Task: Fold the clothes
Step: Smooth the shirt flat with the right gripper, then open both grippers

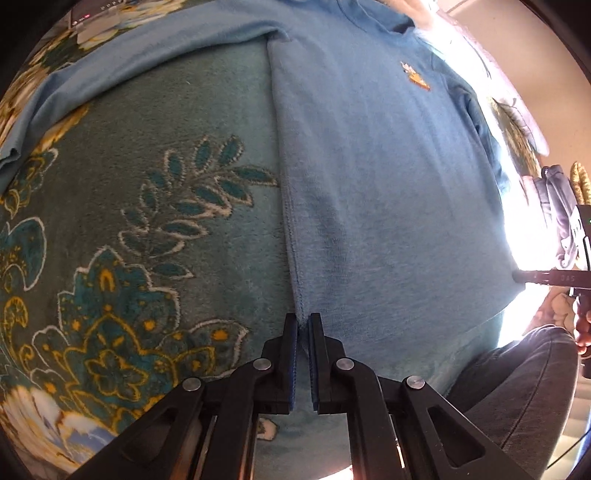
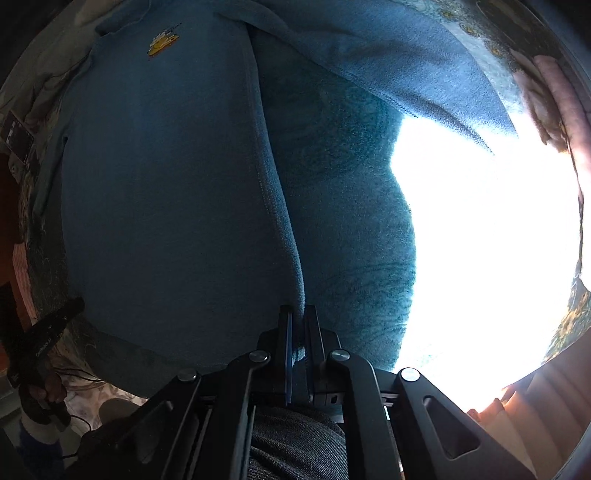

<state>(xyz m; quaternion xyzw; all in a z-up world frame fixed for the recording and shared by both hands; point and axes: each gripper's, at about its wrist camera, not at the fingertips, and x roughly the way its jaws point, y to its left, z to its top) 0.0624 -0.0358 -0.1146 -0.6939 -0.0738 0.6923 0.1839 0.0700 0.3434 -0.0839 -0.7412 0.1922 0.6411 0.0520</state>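
A light blue long-sleeved shirt [image 1: 388,192] with a small yellow chest emblem [image 1: 415,75] lies flat on a teal floral blanket [image 1: 147,229]. My left gripper [image 1: 303,323] is shut on the shirt's bottom left hem corner. One sleeve [image 1: 122,62] stretches away to the left. In the right wrist view the same shirt [image 2: 166,192] looks dark blue, and my right gripper [image 2: 298,317] is shut on its bottom right hem corner. The other sleeve [image 2: 388,62] runs to the upper right. The right gripper also shows in the left wrist view [image 1: 554,277] at the right edge.
The person's jeans-clad leg [image 1: 517,387] is at the near edge of the blanket. Glaring sunlight [image 2: 487,240] washes out the blanket to the right of the shirt. A dark device [image 1: 85,11] lies at the blanket's far left corner. Bags and clutter [image 1: 557,206] stand to the right.
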